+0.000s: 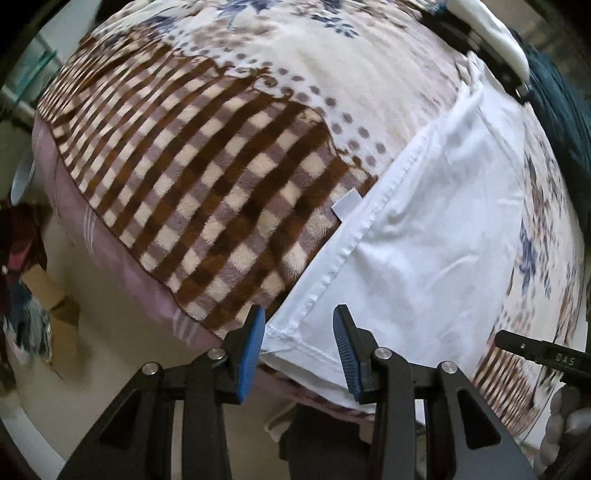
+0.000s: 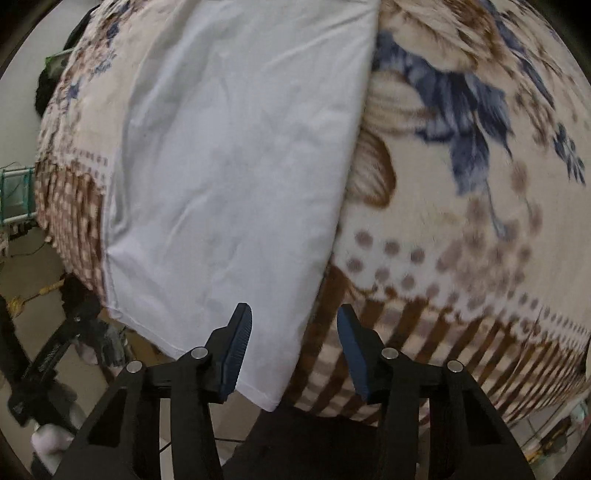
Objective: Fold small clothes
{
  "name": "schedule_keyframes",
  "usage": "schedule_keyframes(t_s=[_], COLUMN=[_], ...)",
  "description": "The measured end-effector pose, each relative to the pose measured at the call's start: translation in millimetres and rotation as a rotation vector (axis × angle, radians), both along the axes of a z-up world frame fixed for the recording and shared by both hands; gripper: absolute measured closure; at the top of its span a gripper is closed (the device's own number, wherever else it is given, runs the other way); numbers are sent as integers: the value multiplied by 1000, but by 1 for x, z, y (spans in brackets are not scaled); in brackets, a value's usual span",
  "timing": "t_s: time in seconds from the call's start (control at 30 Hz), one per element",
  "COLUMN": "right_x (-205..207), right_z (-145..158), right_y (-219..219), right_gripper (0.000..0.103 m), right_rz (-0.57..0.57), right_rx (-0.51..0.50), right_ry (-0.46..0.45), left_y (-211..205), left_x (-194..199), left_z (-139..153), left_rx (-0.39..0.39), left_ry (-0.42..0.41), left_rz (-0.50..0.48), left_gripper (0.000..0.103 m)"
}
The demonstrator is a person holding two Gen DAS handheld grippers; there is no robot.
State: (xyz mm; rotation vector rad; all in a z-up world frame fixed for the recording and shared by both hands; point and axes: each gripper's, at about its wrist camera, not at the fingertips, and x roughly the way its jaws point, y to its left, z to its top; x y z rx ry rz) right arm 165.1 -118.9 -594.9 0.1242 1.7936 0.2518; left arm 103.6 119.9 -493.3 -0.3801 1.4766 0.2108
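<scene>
A white garment lies folded in a long strip on a patterned blanket, its stitched hem reaching the bed's near edge. My left gripper is open, its blue pads on either side of the hem's near left corner, holding nothing. In the right wrist view the same garment lies flat and my right gripper is open over its near right corner, empty. The left gripper also shows at the far left of that view.
The blanket has brown checks and blue flowers. A small white tag sticks out at the garment's left edge. A dark blue cloth and a white item lie at the far right. The floor is below left.
</scene>
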Motion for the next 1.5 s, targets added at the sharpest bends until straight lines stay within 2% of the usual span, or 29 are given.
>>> schedule_keyframes(t_s=[0.07,0.17,0.2,0.23,0.27,0.33,0.5,0.63,0.73,0.8,0.9,1.0,1.1,1.17,1.23,1.27,1.3,1.37,1.4,1.43,1.47,1.5], right_x=[-9,-28,-34,-40,-45,-53,-76,-84,-87,-88,-87,-87,-92,-94,-100,-105,-110,-115,-117,-120,-123,-124], right_z=[-8,-24,-26,-27,-28,-28,-11,13,21,20,11,5,11,17,22,20,18,7,0,-4,-5,-4], right_y=[3,10,11,12,12,12,7,-6,-21,-34,-46,-63,-92,-106,-113,-116,-114,-112,-112,-114,-113,-114], right_gripper=[52,54,62,67,77,95,98,99,99,99,100,100,99,91,65,62,60,60,61,67,95,100], right_rz=[-15,-54,-68,-78,-85,-116,-159,-178,-186,-204,-254,-299,-382,-419,-439,-445,-443,-439,-442,-448,-451,-445], right_rx=[-6,1,4,1,-5,-3,-23,-34,-49,-61,-74,-50,23,62,76,82,81,74,75,69,62,44], right_ry=[12,31,22,4,-13,-42,-141,-184,-182,-166,-120,-72,-21,-11,-7,3,14,48,64,67,50,36], left_y=[-5,-17,-20,-26,-34,-42,-52,-41,-31,-21,-1,3,-6,-16,-26,-27,-29,-34,-36,-38,-38,-37], left_x=[4,2,1,1,2,5,15,13,9,7,9,11,16,19,21,20,20,18,18,16,14,12], left_z=[-7,-19,-19,-19,-20,-19,-11,2,3,0,-7,-10,-15,-24,-34,-35,-34,-27,-25,-21,-16,-14], left_rx=[26,-4,-18,-26,-21,-15,-70,-112,-134,-138,-205,-241,-272,-257,-244,-238,-227,-213,-204,-195,-188,-184], left_ry=[4,-18,-44,-64,-76,-107,-160,-181,-177,-169,-139,-125,-101,-71,-56,-63,-82,-114,-119,-125,-134,-137], left_rz=[-42,-83,-95,-110,-136,-180,-189,-185,-193,-187,-137,-151,-202,-248,-281,-291,-297,-313,-319,-323,-315,-309], left_gripper=[67,68,75,90,98,101,103,103,103,103,102,99,91,91,92,93,102,103,103,103,103,103])
